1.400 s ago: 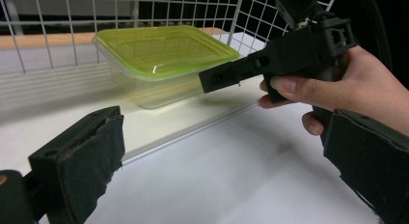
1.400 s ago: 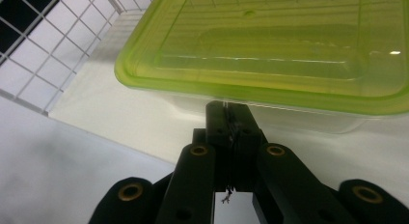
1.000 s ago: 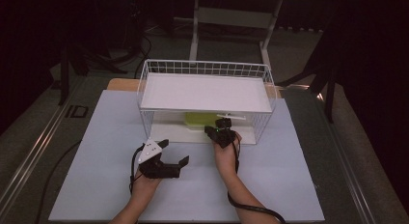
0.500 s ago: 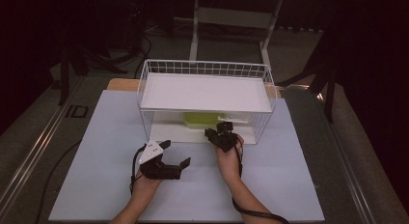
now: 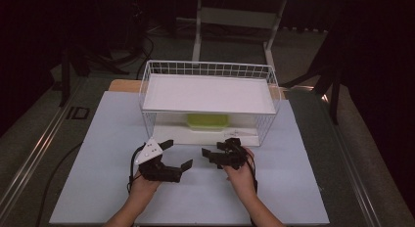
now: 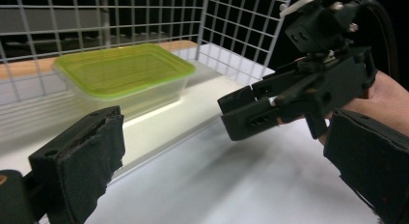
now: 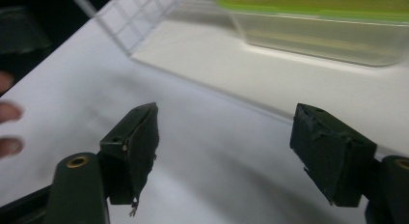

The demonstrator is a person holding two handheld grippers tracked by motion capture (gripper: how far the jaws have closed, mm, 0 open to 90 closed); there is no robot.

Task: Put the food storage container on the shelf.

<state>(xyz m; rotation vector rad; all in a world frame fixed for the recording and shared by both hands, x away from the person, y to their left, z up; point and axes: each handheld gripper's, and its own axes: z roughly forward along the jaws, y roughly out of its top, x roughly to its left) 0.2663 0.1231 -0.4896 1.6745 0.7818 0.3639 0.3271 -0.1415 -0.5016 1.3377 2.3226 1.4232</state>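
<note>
A clear plastic container with a green lid [image 5: 208,121] [image 6: 123,72] [image 7: 318,21] sits on the lower level of a white wire rack [image 5: 205,65]. My right gripper [image 5: 214,149] [image 7: 229,122] hovers over the white table just in front of the rack. Its jaws have just been opening and hold nothing, standing apart from the container. My left gripper [image 5: 178,154] [image 6: 222,156] rests beside it on the left, open and empty, pointing toward the rack. The right gripper [image 6: 299,89] also appears in the left gripper view, held by a hand.
A white board [image 5: 208,94] forms the rack's upper shelf, above the container. The rack stands on a white table [image 5: 303,188] with bare surface around both hands. A metal frame stand [image 5: 235,16] rises behind the table in the dark.
My right gripper has drawn back from the rack's lower opening toward the person, and its jaws have opened. The left gripper has stayed where it was.
</note>
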